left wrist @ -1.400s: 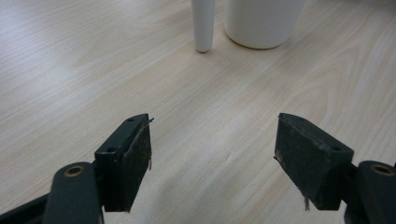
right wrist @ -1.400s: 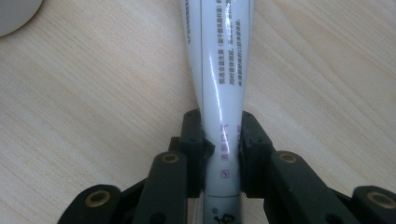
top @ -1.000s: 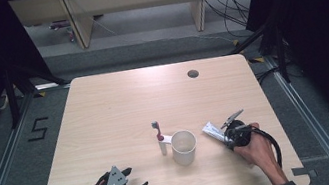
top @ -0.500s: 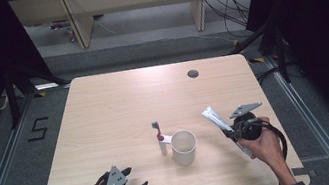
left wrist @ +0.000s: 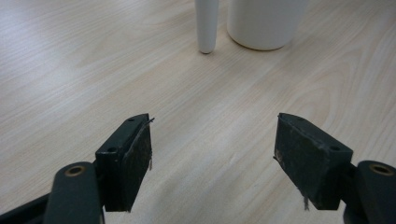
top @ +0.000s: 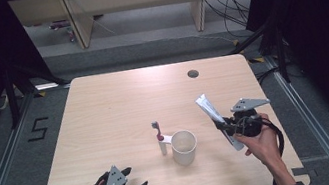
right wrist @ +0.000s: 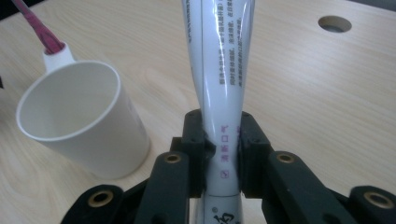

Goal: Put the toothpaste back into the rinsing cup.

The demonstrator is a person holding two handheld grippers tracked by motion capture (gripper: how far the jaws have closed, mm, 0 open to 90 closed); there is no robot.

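Note:
A white cup stands upright near the table's front middle. Just left of it lies a white-handled toothbrush with a red neck. My right gripper is shut on a white toothpaste tube, held up above the table to the right of the cup, the tube's flat end pointing up and away. My left gripper rests low at the front left, open, with bare table between its jaws.
The light wood table has a round cable hole at the back right. Dark floor, metal rails and shelving legs surround the table. A floor mark reading 5 lies to the left.
My right gripper has lifted the toothpaste tube off the table and swung it up and to the right, away from the cup. The left gripper has stayed put.

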